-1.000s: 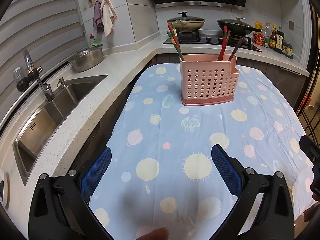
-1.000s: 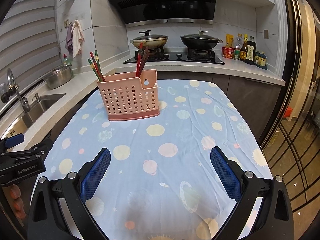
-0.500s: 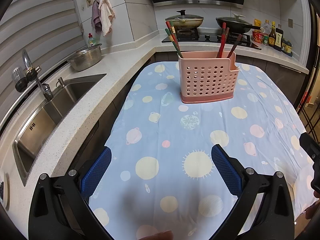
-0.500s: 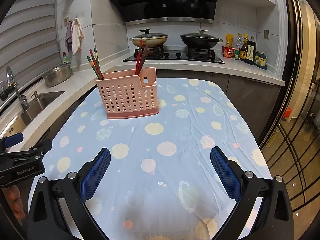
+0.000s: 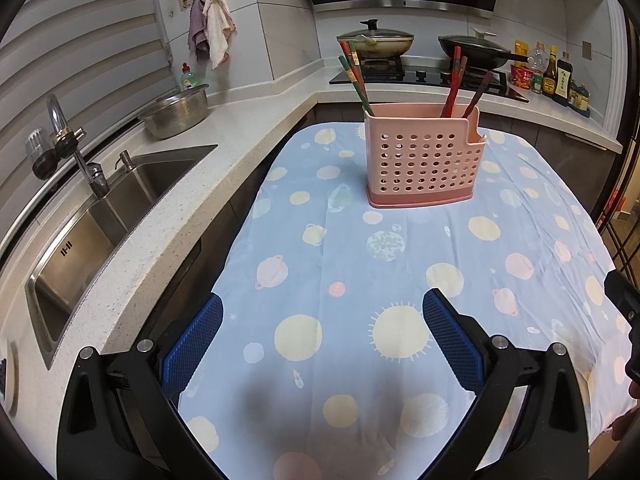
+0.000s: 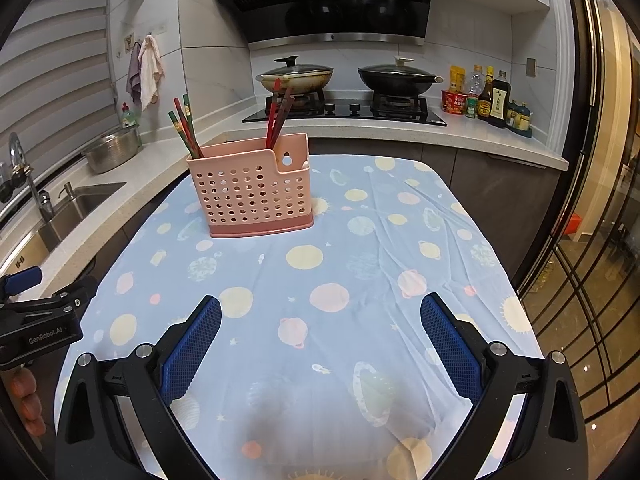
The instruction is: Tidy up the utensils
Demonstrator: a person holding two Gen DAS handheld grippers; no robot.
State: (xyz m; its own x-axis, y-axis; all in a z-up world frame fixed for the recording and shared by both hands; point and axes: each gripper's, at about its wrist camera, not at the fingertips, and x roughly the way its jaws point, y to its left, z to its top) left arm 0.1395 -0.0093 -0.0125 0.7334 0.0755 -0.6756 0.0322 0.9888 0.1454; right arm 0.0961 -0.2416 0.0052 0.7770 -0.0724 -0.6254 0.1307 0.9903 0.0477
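Pink perforated holder (image 5: 424,160) standing upright toward the far end of the cloth-covered worktop (image 5: 400,264), well apart from both grippers. Green-and-red chopsticks (image 5: 354,76) lean in its left compartment, red and brown chopsticks (image 5: 460,84) in its right, apparently sorted by kind. Left gripper (image 5: 320,336) and right gripper (image 6: 320,336) hover over bare cloth, jaws spread wide and holding nothing; no loose utensils show.

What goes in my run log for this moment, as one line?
left hand-held gripper open, empty | right hand-held gripper open, empty | chopsticks upright in pink holder | tablecloth
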